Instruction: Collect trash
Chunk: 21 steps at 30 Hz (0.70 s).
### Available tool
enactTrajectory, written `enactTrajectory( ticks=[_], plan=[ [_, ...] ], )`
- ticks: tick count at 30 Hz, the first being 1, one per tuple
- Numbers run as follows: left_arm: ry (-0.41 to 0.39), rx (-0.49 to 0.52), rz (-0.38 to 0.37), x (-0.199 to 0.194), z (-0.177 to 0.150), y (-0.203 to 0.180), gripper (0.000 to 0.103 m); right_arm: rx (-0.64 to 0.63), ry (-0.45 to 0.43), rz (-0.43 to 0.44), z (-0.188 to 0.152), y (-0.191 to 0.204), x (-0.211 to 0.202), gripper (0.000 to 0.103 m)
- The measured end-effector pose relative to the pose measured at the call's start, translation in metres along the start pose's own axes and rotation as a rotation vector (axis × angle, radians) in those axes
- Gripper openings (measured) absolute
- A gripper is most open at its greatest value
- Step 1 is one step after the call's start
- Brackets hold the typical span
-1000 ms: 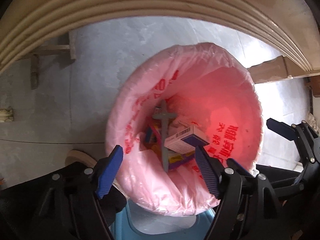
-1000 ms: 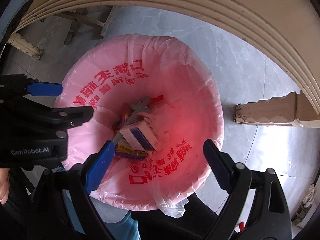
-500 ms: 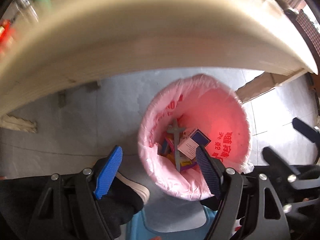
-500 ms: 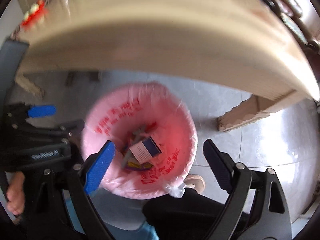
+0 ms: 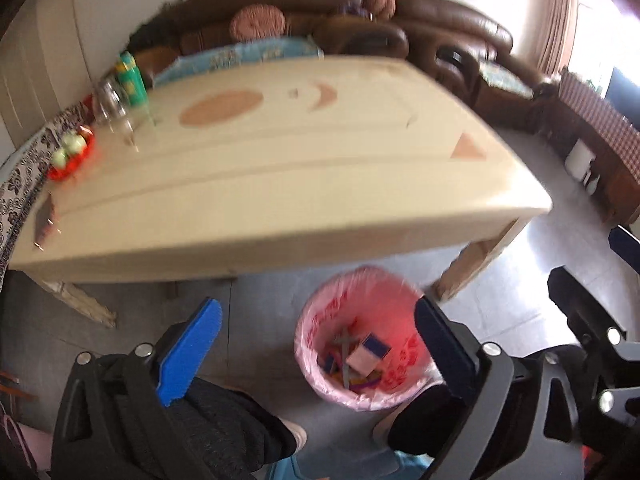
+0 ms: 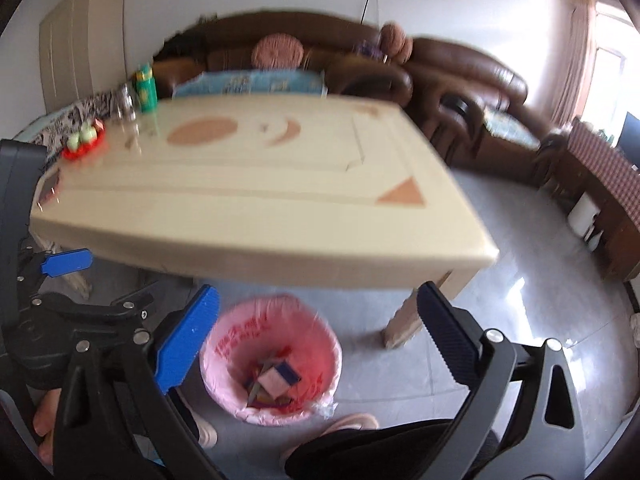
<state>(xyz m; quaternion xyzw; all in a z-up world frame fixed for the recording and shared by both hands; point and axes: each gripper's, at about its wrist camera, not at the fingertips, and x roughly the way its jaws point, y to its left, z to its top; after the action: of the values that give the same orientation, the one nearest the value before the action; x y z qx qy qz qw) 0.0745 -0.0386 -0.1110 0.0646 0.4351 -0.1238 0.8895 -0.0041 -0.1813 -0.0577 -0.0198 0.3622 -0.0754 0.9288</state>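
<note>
Both grippers angled downward | left gripper (image 5: pixel 316 354) and right gripper (image 6: pixel 318 342) opening, nothing between jaws | pink-bagged round trash bin (image 5: pixel 362 398) on floor, 6 o'clock of cream wooden table (image 5: pixel 280 168)

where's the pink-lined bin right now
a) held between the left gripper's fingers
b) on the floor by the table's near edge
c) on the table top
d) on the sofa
b: the bin stands on the grey floor just in front of the table edge, near a table leg, with boxes and wrappers inside; no gripper is touching it.
</note>
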Motion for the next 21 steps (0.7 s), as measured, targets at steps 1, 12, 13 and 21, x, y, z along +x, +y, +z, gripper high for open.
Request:
enactTrajectory(
  ticks=[1,12,13,21],
  plan=[
    [-0.017,0.002,0.007,-0.009,0.002,-0.002,0.096,-0.001,-0.027,-0.007,0.002,-0.002,-0.011,0.097],
    [-0.2,-0.084,0.094,-0.101,0.006,0.003,0.096,0.019,-0.22,-0.073,0.014,-0.015,-0.096,0.097],
    [-0.205,-0.092,0.093,-0.105,0.005,0.003,0.096,0.02,-0.228,-0.074,0.013,-0.016,-0.101,0.097],
    [-0.261,-0.108,0.104,-0.132,-0.004,-0.003,0.096,0.039,-0.26,-0.081,0.009,-0.021,-0.127,0.097]
  ],
)
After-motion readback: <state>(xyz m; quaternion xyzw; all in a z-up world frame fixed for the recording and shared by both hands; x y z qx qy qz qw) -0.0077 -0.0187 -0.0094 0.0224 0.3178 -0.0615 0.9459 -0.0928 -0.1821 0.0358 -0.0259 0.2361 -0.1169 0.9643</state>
